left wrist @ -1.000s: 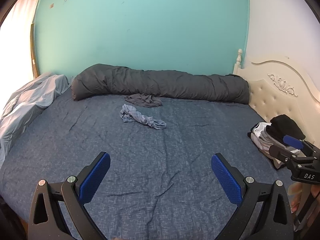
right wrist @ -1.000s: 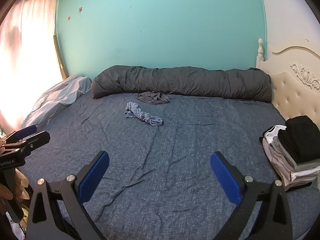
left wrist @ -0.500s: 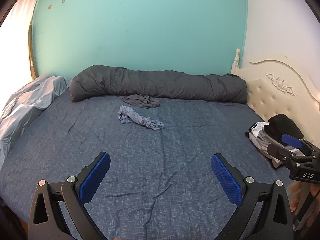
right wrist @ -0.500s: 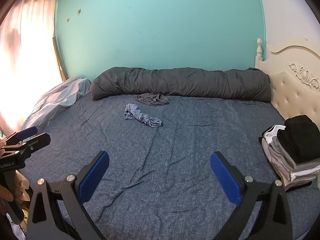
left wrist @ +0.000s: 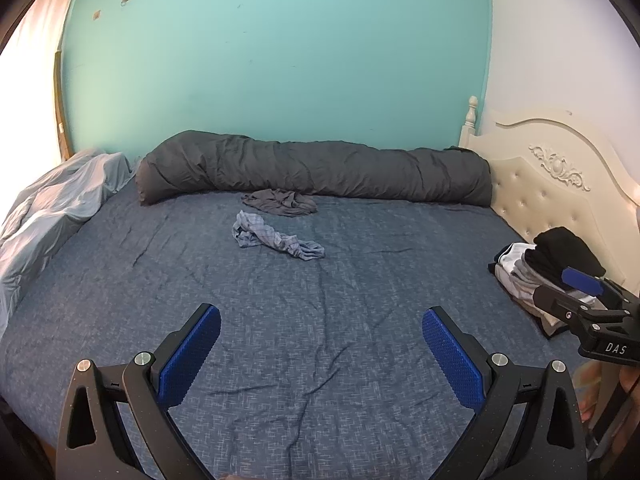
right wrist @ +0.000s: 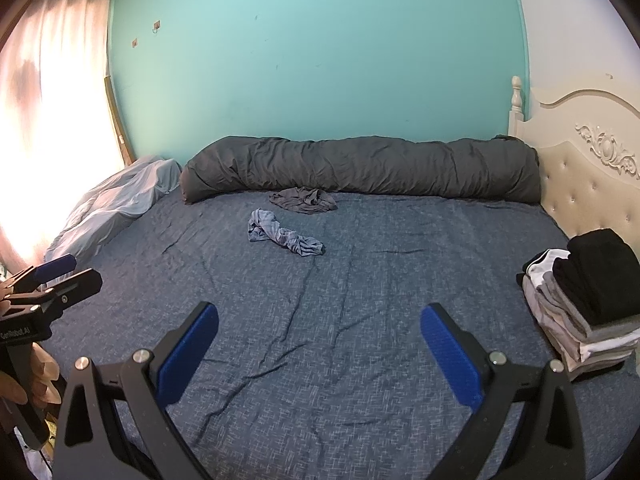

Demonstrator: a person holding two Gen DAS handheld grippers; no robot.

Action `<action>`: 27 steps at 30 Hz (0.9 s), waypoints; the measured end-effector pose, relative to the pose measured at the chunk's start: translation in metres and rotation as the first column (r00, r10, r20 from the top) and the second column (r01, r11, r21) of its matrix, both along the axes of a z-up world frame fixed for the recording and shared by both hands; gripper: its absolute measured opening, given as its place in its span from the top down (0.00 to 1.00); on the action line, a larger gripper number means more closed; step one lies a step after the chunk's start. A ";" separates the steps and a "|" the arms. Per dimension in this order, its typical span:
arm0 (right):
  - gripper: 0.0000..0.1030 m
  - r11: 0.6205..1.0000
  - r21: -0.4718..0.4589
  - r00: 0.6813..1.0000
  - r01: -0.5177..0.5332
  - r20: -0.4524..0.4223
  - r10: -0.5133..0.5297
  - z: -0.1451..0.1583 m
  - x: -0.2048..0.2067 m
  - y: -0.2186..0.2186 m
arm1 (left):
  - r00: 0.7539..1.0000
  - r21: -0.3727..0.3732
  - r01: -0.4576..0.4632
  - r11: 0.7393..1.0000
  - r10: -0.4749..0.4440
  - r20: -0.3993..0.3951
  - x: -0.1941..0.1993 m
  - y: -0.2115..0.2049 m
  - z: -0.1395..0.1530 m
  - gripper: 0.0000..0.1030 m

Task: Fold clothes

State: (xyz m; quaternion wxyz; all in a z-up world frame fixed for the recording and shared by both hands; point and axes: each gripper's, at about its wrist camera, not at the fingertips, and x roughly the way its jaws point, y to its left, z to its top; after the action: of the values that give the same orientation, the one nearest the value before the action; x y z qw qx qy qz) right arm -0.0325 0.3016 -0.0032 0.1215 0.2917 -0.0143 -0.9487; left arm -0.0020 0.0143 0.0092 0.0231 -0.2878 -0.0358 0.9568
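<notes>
Blue bed [left wrist: 360, 360]: two crumpled garments [left wrist: 276, 236] [left wrist: 280, 202], one folded stack [right wrist: 584, 304], left tool [left wrist: 320, 356] and right tool [right wrist: 320, 356] both spread, empty.

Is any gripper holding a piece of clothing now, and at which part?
Nothing is held. The left gripper and right gripper are both open above the bed sheet.

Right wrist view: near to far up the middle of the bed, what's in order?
Right hand-held gripper, open → bare blue sheet → crumpled light blue garment → crumpled grey garment → rolled dark grey duvet → teal wall.
</notes>
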 end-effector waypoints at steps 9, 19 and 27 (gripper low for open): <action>0.01 1.000 0.000 1.000 0.001 -0.001 -0.001 0.000 0.001 0.001 | 1.000 0.003 0.008 1.000 -0.008 0.001 -0.001 0.002 0.002 0.00; 0.01 1.000 -0.003 1.000 0.003 -0.002 -0.003 0.000 0.000 0.003 | 1.000 0.005 0.009 1.000 -0.009 0.005 -0.003 0.003 0.003 0.00; 0.01 1.000 0.000 1.000 0.006 0.001 -0.006 0.000 -0.001 0.003 | 1.000 0.008 0.010 1.000 -0.011 0.005 -0.005 0.003 0.003 0.00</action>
State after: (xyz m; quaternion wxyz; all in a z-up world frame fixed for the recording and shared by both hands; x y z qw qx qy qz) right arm -0.0340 0.3045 -0.0034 0.1189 0.2920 -0.0153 -0.9489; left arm -0.0068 0.0169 0.0125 0.0292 -0.2902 -0.0383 0.9557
